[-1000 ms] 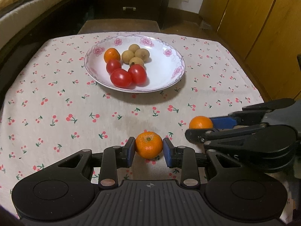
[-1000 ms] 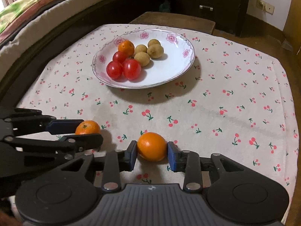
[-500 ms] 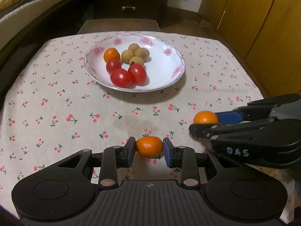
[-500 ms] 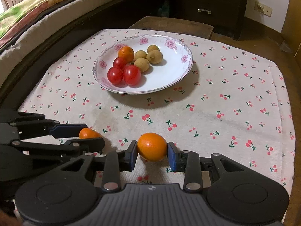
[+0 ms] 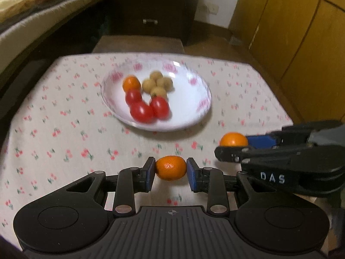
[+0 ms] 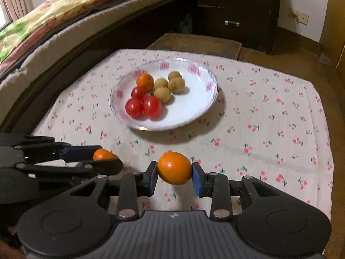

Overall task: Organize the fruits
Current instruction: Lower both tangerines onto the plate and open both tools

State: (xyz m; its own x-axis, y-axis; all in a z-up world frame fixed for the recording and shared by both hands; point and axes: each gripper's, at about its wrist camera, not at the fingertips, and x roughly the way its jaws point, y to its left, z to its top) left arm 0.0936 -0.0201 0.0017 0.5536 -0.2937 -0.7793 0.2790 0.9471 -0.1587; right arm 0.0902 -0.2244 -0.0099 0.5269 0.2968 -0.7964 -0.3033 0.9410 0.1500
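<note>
Grippers (left (image 5: 171,173), right (image 6: 174,176)) each clamp an orange, level above tablecloth (image 6: 269,129).

Bare tablecloth (image 6: 269,116) lies open around the plate (image 6: 200,110), whose right half is free.

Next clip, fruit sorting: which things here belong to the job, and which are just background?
Part of the job:
- orange in the left hand-held gripper
- orange in the right hand-held gripper
- plate holding one orange, tomatoes and small brown fruits

Just there:
- tablecloth
- bed
- drawers
- cupboards
</note>
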